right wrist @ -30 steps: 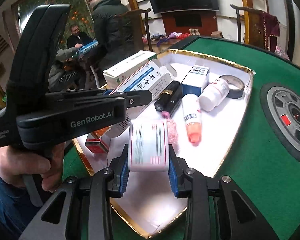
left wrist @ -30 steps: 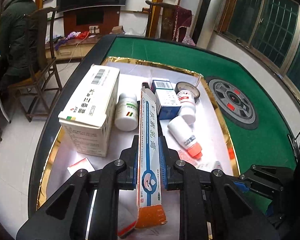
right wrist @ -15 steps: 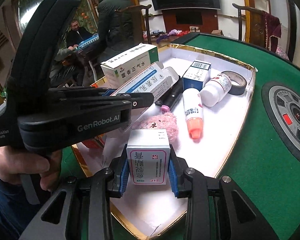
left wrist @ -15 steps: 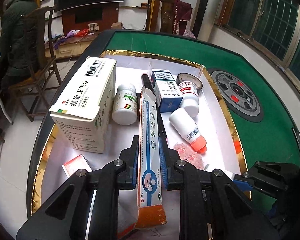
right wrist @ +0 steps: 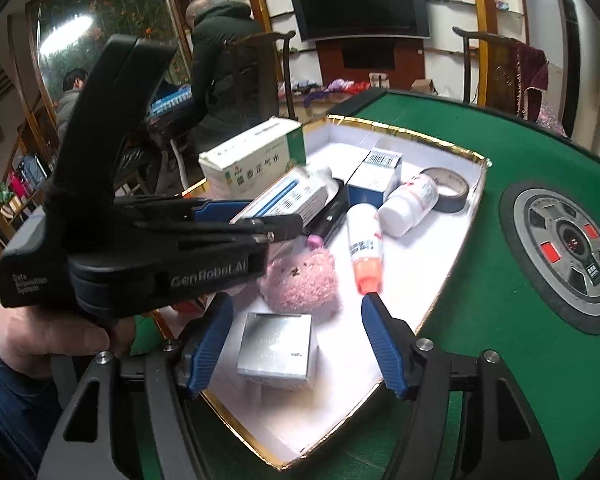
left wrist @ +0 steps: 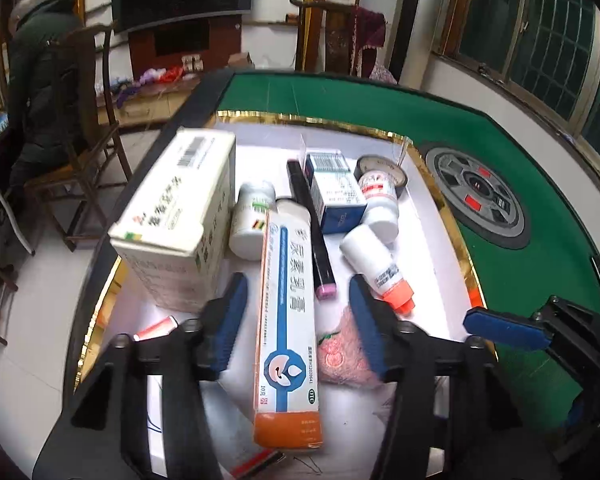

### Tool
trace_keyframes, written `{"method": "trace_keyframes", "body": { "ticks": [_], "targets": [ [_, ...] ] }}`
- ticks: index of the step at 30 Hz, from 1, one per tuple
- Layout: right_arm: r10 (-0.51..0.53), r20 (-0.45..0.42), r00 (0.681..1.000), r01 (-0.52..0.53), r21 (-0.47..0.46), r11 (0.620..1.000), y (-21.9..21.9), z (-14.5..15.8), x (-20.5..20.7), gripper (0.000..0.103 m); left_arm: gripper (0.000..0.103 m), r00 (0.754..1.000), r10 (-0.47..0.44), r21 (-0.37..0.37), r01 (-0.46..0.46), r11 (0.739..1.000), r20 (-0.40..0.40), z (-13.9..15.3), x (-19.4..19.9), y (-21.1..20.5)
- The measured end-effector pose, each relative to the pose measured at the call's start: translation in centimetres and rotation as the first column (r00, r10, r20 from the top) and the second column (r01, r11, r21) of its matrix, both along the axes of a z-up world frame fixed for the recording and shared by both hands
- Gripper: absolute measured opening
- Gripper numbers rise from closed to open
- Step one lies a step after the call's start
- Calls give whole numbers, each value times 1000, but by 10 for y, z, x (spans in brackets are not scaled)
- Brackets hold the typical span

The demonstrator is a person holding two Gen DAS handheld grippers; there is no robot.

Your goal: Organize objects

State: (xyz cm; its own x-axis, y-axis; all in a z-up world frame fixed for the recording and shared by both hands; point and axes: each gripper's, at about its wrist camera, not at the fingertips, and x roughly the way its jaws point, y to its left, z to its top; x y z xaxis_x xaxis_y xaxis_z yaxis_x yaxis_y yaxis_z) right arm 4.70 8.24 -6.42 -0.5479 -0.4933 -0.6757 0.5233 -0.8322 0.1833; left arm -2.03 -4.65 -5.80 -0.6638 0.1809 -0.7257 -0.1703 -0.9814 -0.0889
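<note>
A gold-rimmed white tray point(left wrist: 456, 240) point(right wrist: 456, 256) on the green table holds medicine items. My left gripper point(left wrist: 296, 304) is open; the long blue-and-white ointment box point(left wrist: 288, 320) lies between its fingers, free in the tray. My right gripper point(right wrist: 300, 332) is open; a small silver-topped box point(right wrist: 278, 346) sits in the tray between its fingers. A large white carton point(left wrist: 176, 216) point(right wrist: 256, 156), a pink fluffy ball point(left wrist: 344, 356) point(right wrist: 300, 280) and an orange-capped bottle point(left wrist: 380, 268) point(right wrist: 364, 248) lie nearby.
The tray also holds a black marker point(left wrist: 312, 224), a blue box point(left wrist: 334, 192), two white bottles point(left wrist: 252, 220) point(left wrist: 380, 200), a tape roll point(right wrist: 448, 192) and a small red-white box point(left wrist: 156, 326). The left gripper body point(right wrist: 140, 232) hangs over the tray's left side. People sit at the back.
Both grippers have opened. The left one let go of the ointment box, the right one let go of the small box, which now rests in the tray.
</note>
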Motion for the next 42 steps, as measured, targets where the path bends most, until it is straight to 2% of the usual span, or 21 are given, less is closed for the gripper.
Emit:
{"method": "trace_keyframes", "body": {
  "ticks": [4,8,10,12,15,18,21,24,26,29,31,42],
  "targets": [
    [-27,-30,999,26,-40,999,12,8,3,67,63,998,31,-4,-31,999,-62,10,7,1],
    [-71,-74,995,67,-48,997,23,15,8,74,64,988,105,-37,-110,993,-114,19,17,7],
    [-98,-95,991,92,-65,994,31,20,11,80,70,981,128,-39,-135,990,-142,25,24,12],
    [-125,-115,985,118,-64,991,38,22,15,81,74,976,143,-45,-152,987,-166,29,34,15],
    [-181,-144,973,174,-63,983,52,25,22,85,78,968,164,-108,-186,976,-188,33,45,23],
    [-252,-188,949,248,-45,968,68,28,30,102,78,959,205,-210,-245,947,-194,32,55,32],
    [-298,-238,924,297,-40,954,80,32,38,103,78,964,170,-250,-219,943,-204,32,66,39],
    [-315,-278,908,311,-59,949,88,37,48,103,78,948,151,-290,-233,928,-279,36,79,44],
    [-308,-311,899,304,-64,951,89,40,56,103,78,950,134,-284,-216,934,-282,40,84,43],
    [-289,-345,893,288,-57,956,87,42,63,103,78,952,126,-235,-194,952,-279,44,89,36],
    [-281,-359,890,280,-56,958,85,44,66,103,78,950,127,-242,-200,949,-287,43,90,37],
    [-245,-337,909,249,-30,968,78,36,61,103,78,944,101,-242,-182,953,-314,45,96,43]
  ]
}}
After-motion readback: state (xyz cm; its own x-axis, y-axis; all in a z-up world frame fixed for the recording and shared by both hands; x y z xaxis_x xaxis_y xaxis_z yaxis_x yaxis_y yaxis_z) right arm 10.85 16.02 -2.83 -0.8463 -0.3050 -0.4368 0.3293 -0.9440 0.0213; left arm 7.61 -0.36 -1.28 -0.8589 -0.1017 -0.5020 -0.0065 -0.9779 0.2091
